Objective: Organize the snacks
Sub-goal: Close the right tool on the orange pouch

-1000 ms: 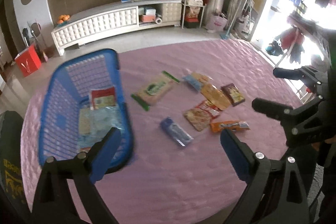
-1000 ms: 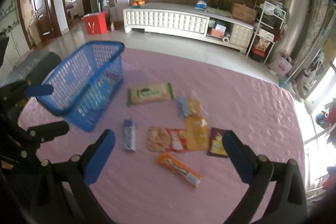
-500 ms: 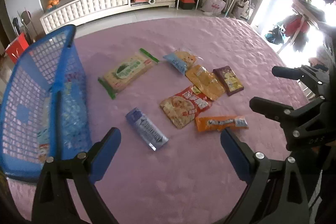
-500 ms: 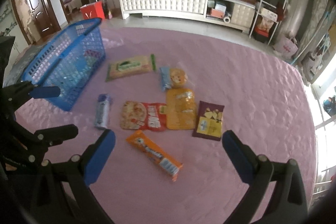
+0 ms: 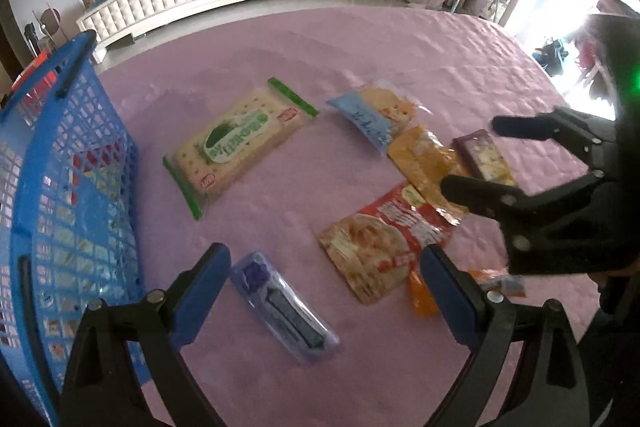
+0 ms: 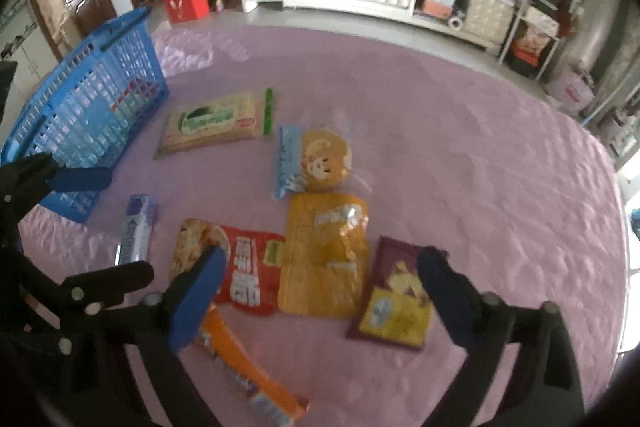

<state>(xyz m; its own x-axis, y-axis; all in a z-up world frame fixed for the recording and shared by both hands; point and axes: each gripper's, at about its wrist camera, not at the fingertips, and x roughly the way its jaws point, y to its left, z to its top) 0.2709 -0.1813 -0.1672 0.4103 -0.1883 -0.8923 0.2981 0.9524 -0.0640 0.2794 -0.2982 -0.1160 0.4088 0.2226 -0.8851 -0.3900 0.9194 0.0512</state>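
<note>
**Ana:** Packets lie scattered on the pink cloth [image 6: 480,147], and both grippers hang over them with nothing held. The left gripper [image 5: 324,291] stands wide apart above the purple wrapper [image 5: 286,309]. The right gripper [image 6: 320,291] is starting to close, wide yet, its pads touching nothing.

**Ben:** Which packet is the right one after? That is my worry.

**Ana:** Hard to say. Between its fingers lie the red pouch [image 6: 244,267], the yellow pouch [image 6: 324,255] and the maroon packet [image 6: 394,295], edges touching or overlapping. If it closes like this, I judge it could pinch two at once or drag a neighbour along.

**Ben:** And the orange bar [image 6: 248,375]?

**Ana:** Partly under the right gripper's near finger. A finger coming down there could crush it or skid it away.

**Ben:** The basket?

**Ana:** The blue basket [image 5: 60,207] sits at the left edge of the cloth, a few packets already inside. The left gripper is just beside its wall, so a careless swing could knock it. The two grippers are also near each other; they may collide.

**Ben:** And the rest?

**Ana:** The green-edged cracker pack [image 5: 236,147] and the blue cookie bag [image 6: 308,159] lie farther out, clear of both.
</note>
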